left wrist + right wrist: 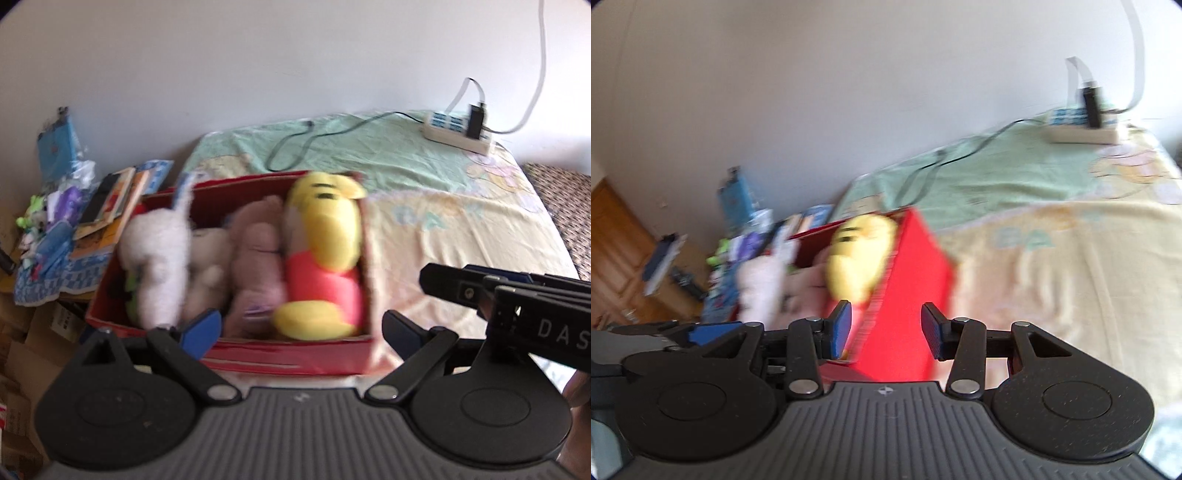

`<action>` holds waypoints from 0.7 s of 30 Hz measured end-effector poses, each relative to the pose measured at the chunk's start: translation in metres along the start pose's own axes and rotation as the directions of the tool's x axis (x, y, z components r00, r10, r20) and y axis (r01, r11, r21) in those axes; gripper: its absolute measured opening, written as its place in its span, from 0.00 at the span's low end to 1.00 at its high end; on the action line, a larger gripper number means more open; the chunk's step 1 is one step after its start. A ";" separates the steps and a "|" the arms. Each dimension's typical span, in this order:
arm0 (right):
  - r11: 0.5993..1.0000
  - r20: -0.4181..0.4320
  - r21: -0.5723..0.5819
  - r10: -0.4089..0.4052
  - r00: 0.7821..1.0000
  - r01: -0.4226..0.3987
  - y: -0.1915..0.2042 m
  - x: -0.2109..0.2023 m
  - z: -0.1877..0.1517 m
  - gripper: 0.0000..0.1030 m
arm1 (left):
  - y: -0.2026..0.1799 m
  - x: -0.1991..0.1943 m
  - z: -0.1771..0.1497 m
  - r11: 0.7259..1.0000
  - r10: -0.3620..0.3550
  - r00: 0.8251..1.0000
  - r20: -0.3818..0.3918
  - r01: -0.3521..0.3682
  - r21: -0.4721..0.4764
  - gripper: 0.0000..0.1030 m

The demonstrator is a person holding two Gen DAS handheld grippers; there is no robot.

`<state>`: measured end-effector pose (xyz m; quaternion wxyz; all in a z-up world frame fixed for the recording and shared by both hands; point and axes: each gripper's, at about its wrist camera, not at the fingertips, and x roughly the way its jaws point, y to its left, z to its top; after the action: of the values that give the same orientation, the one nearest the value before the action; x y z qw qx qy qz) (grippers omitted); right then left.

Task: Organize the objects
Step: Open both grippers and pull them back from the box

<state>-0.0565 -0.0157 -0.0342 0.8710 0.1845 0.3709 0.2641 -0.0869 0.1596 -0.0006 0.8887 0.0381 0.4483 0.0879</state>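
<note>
Bedroom corner in soft daylight

A plain pale wall [258, 66] backs a bed [461, 229] spread with a green and cream printed sheet. A white power strip [458, 131] lies near the bed's far edge, with a dark cable [295, 147] trailing across the sheet. A cluttered side table [74, 240] stands beside the bed, and a wooden door [617, 243] shows at left.

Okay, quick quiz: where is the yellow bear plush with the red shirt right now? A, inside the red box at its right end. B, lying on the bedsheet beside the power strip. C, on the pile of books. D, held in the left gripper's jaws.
A: the yellow bear plush lies inside the red box, against its right wall, next to the other plush toys.
</note>
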 end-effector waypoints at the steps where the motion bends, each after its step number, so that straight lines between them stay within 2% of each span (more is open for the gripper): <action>1: 1.000 0.004 0.012 -0.022 1.000 0.022 -0.005 -0.005 -0.001 0.45 | -0.006 0.000 0.000 1.000 -0.012 1.000 -0.002 0.012 0.009 0.90; 4: 0.995 0.010 0.036 -0.094 0.995 0.094 -0.020 -0.017 -0.006 0.45 | -0.027 -0.001 0.000 0.998 -0.040 0.999 -0.003 0.040 0.047 0.89; 6: 0.987 0.022 0.047 -0.156 0.987 0.155 -0.030 -0.025 -0.010 0.52 | -0.041 -0.002 -0.001 0.996 -0.052 0.999 -0.001 0.052 0.079 0.89; 9: 0.970 0.023 0.076 -0.233 0.972 0.230 -0.043 -0.036 -0.015 0.57 | -0.060 0.000 -0.001 0.989 -0.085 0.996 -0.014 0.086 0.117 0.87; 14: 0.931 0.028 0.107 -0.353 0.935 0.348 -0.057 -0.054 -0.021 0.58 | -0.089 0.002 -0.004 0.973 -0.145 0.989 -0.039 0.150 0.176 0.86; 17: 0.907 0.033 0.139 -0.405 0.914 0.398 -0.065 -0.064 -0.027 0.58 | -0.105 0.002 -0.005 0.959 -0.177 0.983 -0.041 0.182 0.218 0.86; 21: 0.887 0.015 0.194 -0.430 0.903 0.419 -0.073 -0.073 -0.036 0.59 | -0.117 0.008 -0.007 0.938 -0.223 0.972 -0.073 0.234 0.254 0.91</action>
<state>-0.1025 -0.1129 -0.0558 0.8969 0.1870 0.3998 0.0260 -0.0742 0.0456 -0.0283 0.8703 0.1003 0.4763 -0.0749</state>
